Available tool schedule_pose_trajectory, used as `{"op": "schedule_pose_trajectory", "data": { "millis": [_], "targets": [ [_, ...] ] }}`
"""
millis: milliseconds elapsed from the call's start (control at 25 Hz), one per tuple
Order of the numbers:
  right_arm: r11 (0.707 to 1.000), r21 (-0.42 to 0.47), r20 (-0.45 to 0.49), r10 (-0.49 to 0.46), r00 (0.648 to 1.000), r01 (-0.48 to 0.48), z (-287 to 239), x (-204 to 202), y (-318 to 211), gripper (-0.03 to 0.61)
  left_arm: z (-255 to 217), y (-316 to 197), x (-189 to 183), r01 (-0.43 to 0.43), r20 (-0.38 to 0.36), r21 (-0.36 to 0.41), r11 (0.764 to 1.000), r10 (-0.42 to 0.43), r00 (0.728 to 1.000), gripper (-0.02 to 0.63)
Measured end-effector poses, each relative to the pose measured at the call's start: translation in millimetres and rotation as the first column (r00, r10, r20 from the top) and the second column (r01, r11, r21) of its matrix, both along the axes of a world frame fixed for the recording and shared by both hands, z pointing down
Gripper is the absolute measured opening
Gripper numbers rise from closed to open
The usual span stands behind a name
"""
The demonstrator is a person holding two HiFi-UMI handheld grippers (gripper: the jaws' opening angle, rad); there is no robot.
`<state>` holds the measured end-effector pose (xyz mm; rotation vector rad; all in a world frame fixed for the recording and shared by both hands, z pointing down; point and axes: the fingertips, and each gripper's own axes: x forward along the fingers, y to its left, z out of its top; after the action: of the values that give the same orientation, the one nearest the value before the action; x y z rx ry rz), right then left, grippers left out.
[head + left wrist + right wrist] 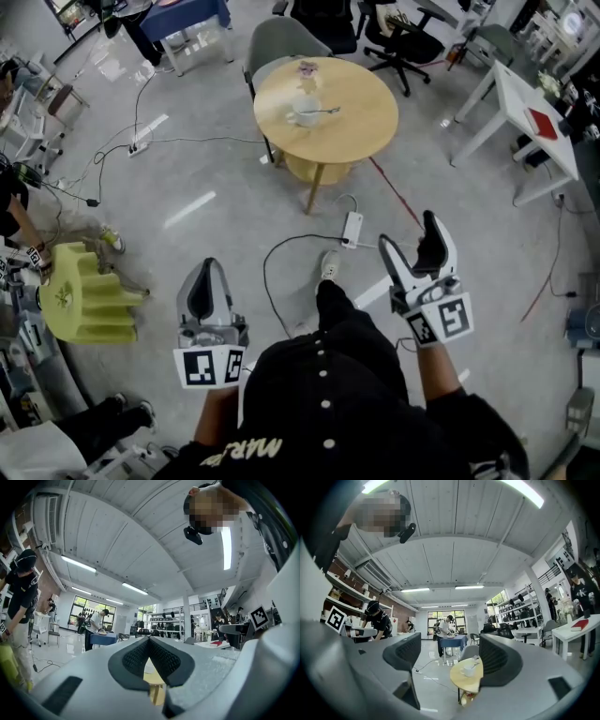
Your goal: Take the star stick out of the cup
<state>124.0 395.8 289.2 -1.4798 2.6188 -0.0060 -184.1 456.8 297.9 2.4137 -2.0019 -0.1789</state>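
A white cup (307,112) stands on a round wooden table (361,127) far ahead of me, with a thin stick (323,112) lying across its rim. The right gripper view shows the same cup (467,670) on the table (465,681). I cannot make out a star on the stick. My left gripper (208,289) is held low near my body, jaws shut with nothing between them. My right gripper (412,248) is also far from the table, jaws open and empty. A small pinkish object (307,69) sits at the table's far edge.
A grey chair (281,42) stands behind the table. A power strip (352,229) and cables lie on the floor between me and the table. A yellow-green stool (80,295) lies at left, a white desk (525,117) at right. People stand at the room's edges.
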Motion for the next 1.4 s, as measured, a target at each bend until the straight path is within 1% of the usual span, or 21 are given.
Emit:
{"op": "schedule_pose_trajectory", "data": {
  "millis": [240, 400, 560, 720, 840, 1120, 1280, 1400],
  "targets": [
    [1.0, 0.013, 0.0, -0.016, 1.0, 0.016, -2, 1, -88, 0.376, -4, -84, 5, 0.009, 0.009, 0.017, 1.0, -0.01, 1.0, -0.005],
    [1.0, 0.021, 0.006, -0.017, 1.0, 0.016, -11, 13, -155, 0.376, -15, -148, 17, 0.016, 0.007, 0.03, 0.999, -0.016, 1.0, -0.005],
    [1.0, 0.013, 0.009, -0.028, 1.0, 0.028, -16, 23, -220, 0.376, -25, -209, 26, 0.032, 0.01, 0.031, 0.999, -0.033, 0.999, -0.005],
    [0.999, 0.002, -0.008, -0.048, 0.999, 0.048, -15, 29, -277, 0.376, -28, -263, 34, 0.053, 0.015, 0.029, 0.998, -0.054, 0.998, -0.005],
    [0.998, 0.009, 0.008, -0.067, 0.998, 0.067, -15, 32, -317, 0.376, -28, -299, 39, 0.067, 0.016, 0.025, 0.997, -0.067, 0.998, -0.005],
    [0.996, 0.007, 0.009, -0.093, 0.996, 0.092, -9, 44, -393, 0.376, -22, -366, 49, 0.107, 0.005, 0.028, 0.994, -0.107, 0.994, -0.005],
    [0.994, 0.019, 0.0, -0.112, 0.994, 0.112, -12, 35, -417, 0.373, -14, -384, 48, 0.12, -0.009, 0.006, 0.993, -0.12, 0.993, -0.005],
    [0.993, 0.005, -0.006, -0.118, 0.993, 0.118, -9, 26, -430, 0.373, -5, -392, 39, 0.13, -0.02, -0.021, 0.991, -0.131, 0.991, -0.005]
  ]
}}
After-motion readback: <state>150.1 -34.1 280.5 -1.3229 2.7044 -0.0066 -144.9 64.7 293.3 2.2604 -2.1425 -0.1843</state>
